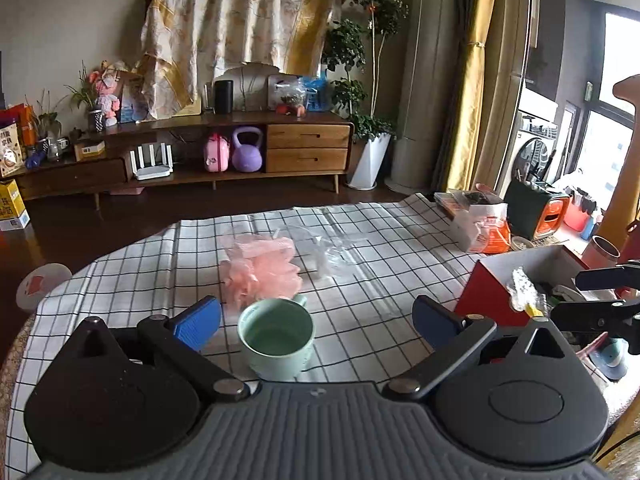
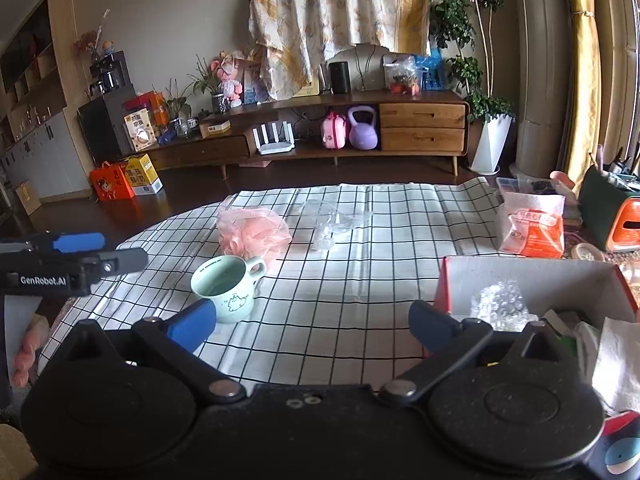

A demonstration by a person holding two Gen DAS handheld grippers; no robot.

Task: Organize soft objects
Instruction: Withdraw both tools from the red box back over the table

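Observation:
A pink mesh bath pouf (image 1: 260,270) (image 2: 252,232) lies on the checked tablecloth (image 1: 360,320), with a crumpled clear plastic bag (image 1: 332,256) (image 2: 332,226) to its right. My left gripper (image 1: 316,324) is open wide; a pale green mug (image 1: 276,336) (image 2: 224,288) stands low between its blue pads (image 1: 198,322), untouched. My right gripper (image 2: 312,330) is open and empty over bare cloth, next to a red cardboard box (image 2: 444,284) (image 1: 492,292) holding bubble wrap (image 2: 500,300) and white paper (image 2: 616,360). Each gripper shows at the edge of the other's view: left gripper (image 2: 100,252), right gripper (image 1: 592,296).
An orange and white packet (image 2: 532,228) and an orange and green device (image 2: 624,228) sit at the table's right end. Beyond the far table edge are dark floor and a wooden TV cabinet (image 2: 420,120). A hand (image 2: 24,360) holds the left gripper.

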